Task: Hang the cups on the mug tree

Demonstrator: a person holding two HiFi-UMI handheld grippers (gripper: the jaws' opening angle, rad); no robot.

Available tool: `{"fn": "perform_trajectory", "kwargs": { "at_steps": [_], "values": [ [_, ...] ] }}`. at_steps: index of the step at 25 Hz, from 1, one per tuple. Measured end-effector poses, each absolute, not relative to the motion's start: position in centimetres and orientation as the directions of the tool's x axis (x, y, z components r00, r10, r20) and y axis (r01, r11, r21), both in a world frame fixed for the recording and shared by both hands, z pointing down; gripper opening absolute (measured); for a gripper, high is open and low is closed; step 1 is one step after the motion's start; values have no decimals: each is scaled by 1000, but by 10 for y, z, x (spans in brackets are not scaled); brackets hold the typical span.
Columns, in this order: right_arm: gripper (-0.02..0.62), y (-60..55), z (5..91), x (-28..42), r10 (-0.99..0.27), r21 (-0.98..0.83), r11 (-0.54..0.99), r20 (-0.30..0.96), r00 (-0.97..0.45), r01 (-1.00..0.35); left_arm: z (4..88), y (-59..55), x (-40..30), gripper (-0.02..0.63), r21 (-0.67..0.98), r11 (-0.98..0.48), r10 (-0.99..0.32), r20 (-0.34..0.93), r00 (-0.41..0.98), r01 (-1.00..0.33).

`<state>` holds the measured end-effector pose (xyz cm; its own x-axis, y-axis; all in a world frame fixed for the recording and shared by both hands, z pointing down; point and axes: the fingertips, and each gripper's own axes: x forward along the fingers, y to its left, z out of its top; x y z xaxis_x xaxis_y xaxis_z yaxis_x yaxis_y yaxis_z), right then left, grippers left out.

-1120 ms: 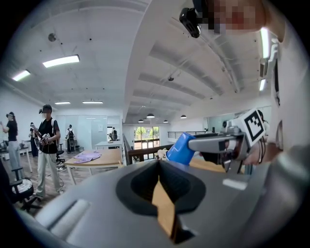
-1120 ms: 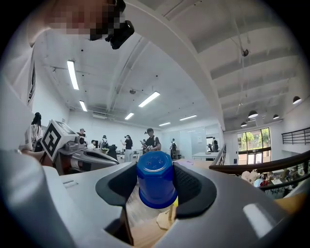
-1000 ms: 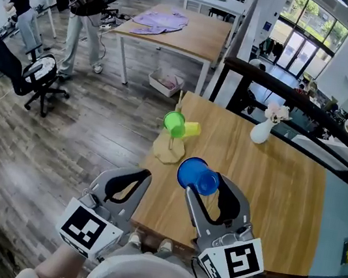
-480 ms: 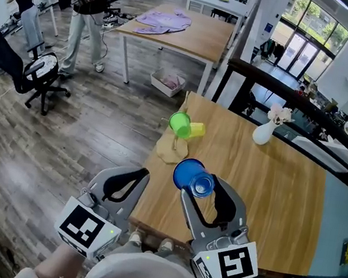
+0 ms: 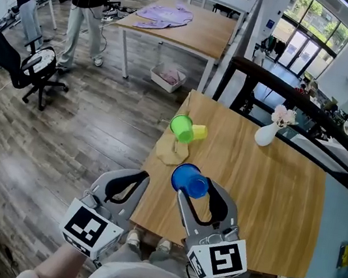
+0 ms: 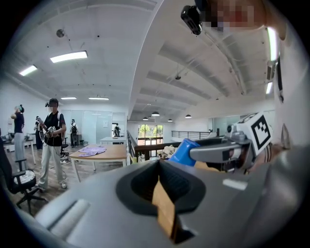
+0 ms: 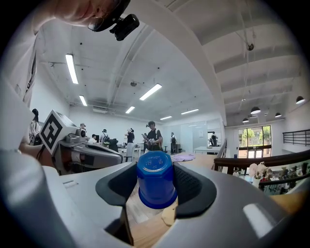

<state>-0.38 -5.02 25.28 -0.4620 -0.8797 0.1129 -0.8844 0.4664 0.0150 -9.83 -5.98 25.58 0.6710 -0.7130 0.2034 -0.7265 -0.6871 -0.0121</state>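
My right gripper (image 5: pixel 197 188) is shut on a blue cup (image 5: pixel 188 179), gripped on its sides with the mouth facing the mug tree; in the right gripper view the blue cup (image 7: pixel 156 186) shows its base between the pads of the right gripper (image 7: pixel 156 170). Just beyond it, near the wooden table's left edge, stands the mug tree (image 5: pixel 173 149), carrying a green cup (image 5: pixel 181 128) and a yellow cup (image 5: pixel 197 132). My left gripper (image 5: pixel 142 177) hovers off the table's left edge, shut and empty. The left gripper (image 6: pixel 159 164) sees the blue cup (image 6: pixel 184 151) at its right.
A white vase with flowers (image 5: pixel 267 132) stands at the far side of the wooden table (image 5: pixel 272 184). A black railing (image 5: pixel 287 94) runs behind it. Across the floor are another table with purple cloth (image 5: pixel 165 15), an office chair (image 5: pixel 34 69) and people standing.
The right gripper has carried the blue cup a little left and lower, closer to the mug tree's base. The left gripper has sunk slightly.
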Motion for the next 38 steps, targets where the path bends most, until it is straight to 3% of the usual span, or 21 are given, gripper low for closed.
{"fn": "perform_trajectory", "kwargs": {
  "at_steps": [20, 38],
  "values": [
    [235, -165, 389, -2, -879, -21, 399, 278, -388, -917, 377, -160, -96, 2, 46, -661, -690, 355, 631, -749],
    [235, -234, 498, -6, -876, -50, 340, 346, -336, -939, 483, -218, -90, 2, 97, -672, -613, 485, 624, -734]
  ]
}}
